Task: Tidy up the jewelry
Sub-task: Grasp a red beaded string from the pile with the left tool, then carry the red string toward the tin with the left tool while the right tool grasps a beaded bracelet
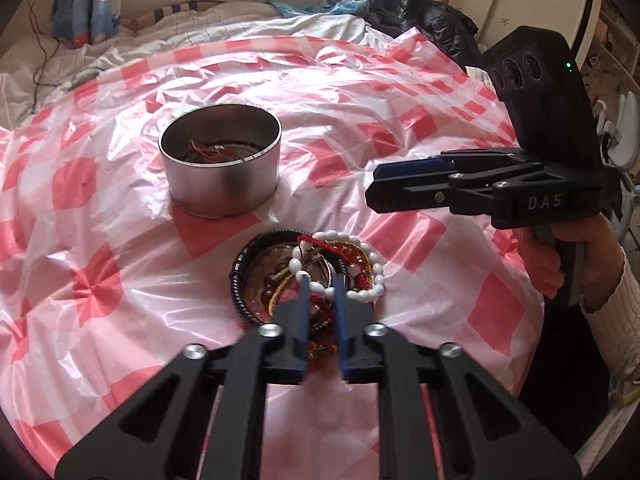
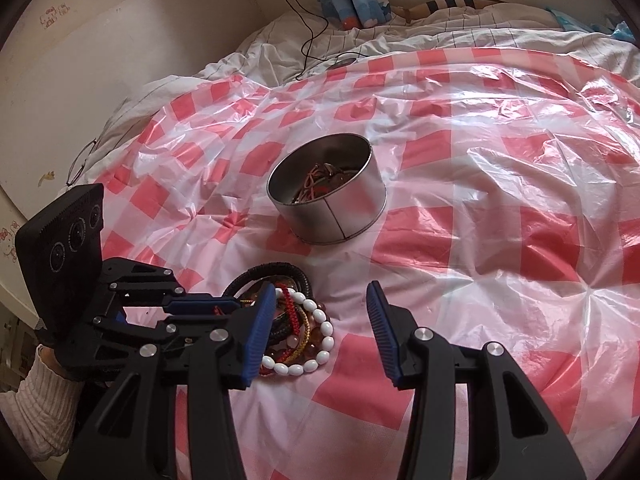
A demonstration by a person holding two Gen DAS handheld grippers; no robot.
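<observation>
A tangled pile of bracelets lies on the checked sheet: a white bead bracelet [image 1: 376,270] [image 2: 324,336], a black ribbed bangle [image 1: 239,280] [image 2: 280,269], and red and yellow woven cords [image 1: 344,246]. My left gripper [image 1: 322,280] [image 2: 234,305] reaches into the pile, its blue pads closed narrowly on strands of a bracelet; which strand I cannot tell. My right gripper [image 2: 321,291] [image 1: 373,186] hovers just right of the pile, open with nothing between its fingers. Behind the pile stands a round metal tin [image 1: 220,184] [image 2: 352,210] with several bracelets inside.
A red-and-white checked plastic sheet [image 2: 480,184] covers a bed. A black cable [image 2: 308,40] and eyeglasses [image 2: 82,160] lie on the bedding at the far left. A person's hand [image 1: 546,264] grips the right gripper's handle. Dark clothing [image 1: 436,16] lies at the far right.
</observation>
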